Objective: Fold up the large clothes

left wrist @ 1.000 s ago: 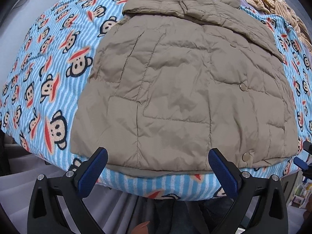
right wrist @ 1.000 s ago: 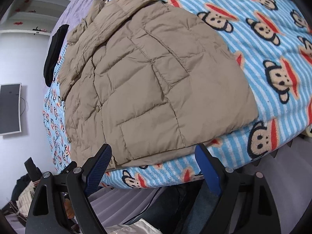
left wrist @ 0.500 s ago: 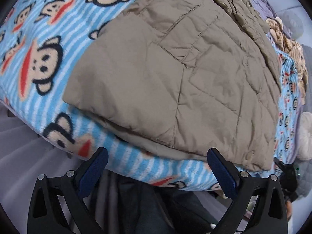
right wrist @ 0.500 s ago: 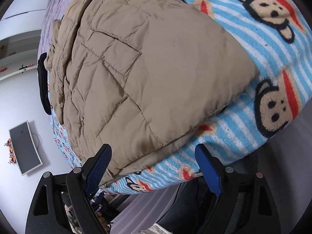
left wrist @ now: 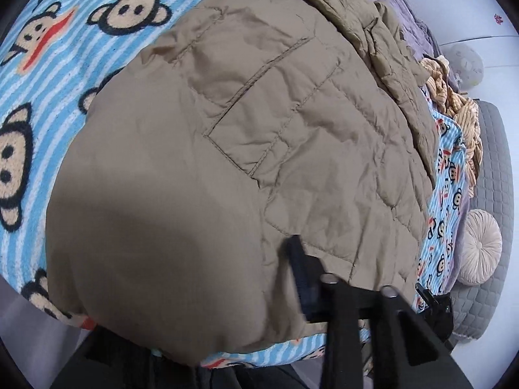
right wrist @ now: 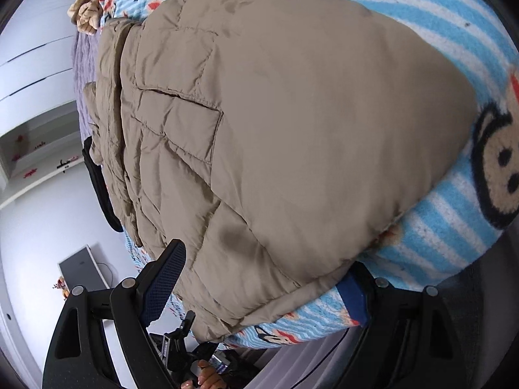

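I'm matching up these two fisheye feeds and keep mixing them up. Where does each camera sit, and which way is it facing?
Left wrist: on the left gripper, looking steeply down on the tan jacket's near hem on the monkey blanket; its jaws have just closed onto that hem.
Right wrist: on the right gripper, looking down at the other hem corner; open blue-padded fingers straddle the edge, and a hand shows below.
Shared: the same jacket and blanket; the left gripper appears in the right view.

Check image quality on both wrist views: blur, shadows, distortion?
Left wrist: left gripper finger smeared by motion blur, soft shadow across the near hem of the tan puffer jacket, quilting beyond stays sharp. Right wrist: crisp, evenly lit. Both: strong fisheye bulge, dark vignette corners.
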`<action>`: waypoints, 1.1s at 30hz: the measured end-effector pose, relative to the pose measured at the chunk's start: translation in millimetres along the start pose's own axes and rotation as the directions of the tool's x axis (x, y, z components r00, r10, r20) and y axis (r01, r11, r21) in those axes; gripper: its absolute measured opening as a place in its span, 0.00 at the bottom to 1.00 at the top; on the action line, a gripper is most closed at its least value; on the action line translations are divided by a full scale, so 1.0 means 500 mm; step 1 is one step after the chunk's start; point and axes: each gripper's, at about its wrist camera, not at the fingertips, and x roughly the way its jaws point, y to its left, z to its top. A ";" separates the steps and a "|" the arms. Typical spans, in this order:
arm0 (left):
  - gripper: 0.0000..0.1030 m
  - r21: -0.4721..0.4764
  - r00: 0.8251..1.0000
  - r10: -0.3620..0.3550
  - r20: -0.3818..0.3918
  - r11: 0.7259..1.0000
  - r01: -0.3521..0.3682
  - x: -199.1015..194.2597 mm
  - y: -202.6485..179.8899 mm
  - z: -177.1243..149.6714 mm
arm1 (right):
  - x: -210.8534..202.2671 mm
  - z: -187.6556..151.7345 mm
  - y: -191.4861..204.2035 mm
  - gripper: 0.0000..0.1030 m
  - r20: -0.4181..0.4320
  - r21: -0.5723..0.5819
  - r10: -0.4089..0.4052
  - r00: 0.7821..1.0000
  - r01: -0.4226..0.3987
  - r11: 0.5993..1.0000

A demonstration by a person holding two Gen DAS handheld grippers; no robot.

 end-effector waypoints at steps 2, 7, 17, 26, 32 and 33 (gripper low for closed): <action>0.16 0.001 0.999 -0.033 0.012 0.999 0.033 -0.013 -0.005 0.006 | 0.003 -0.003 -0.002 0.87 0.003 0.014 0.010 1.000 -0.010 1.000; 0.16 0.061 0.998 -0.055 0.026 0.997 0.053 -0.043 -0.013 0.015 | -0.009 -0.014 -0.014 0.77 0.059 0.059 0.044 0.997 -0.047 0.997; 0.10 0.142 0.994 -0.057 0.088 0.989 0.044 -0.101 -0.064 0.029 | -0.031 -0.008 0.025 0.07 0.096 -0.077 -0.010 0.995 0.017 0.997; 0.10 0.241 0.952 -0.118 0.282 0.969 0.049 -0.251 -0.223 0.098 | -0.100 0.043 0.225 0.06 0.061 -0.349 0.003 0.998 0.018 0.937; 0.10 0.295 0.919 -0.139 0.370 0.955 0.026 -0.299 -0.319 0.180 | -0.146 0.058 0.394 0.06 0.119 -0.546 0.032 0.992 0.038 0.837; 0.10 0.310 0.915 -0.139 0.378 0.951 0.016 -0.303 -0.335 0.198 | -0.151 0.061 0.417 0.06 0.130 -0.561 0.044 0.991 0.037 0.827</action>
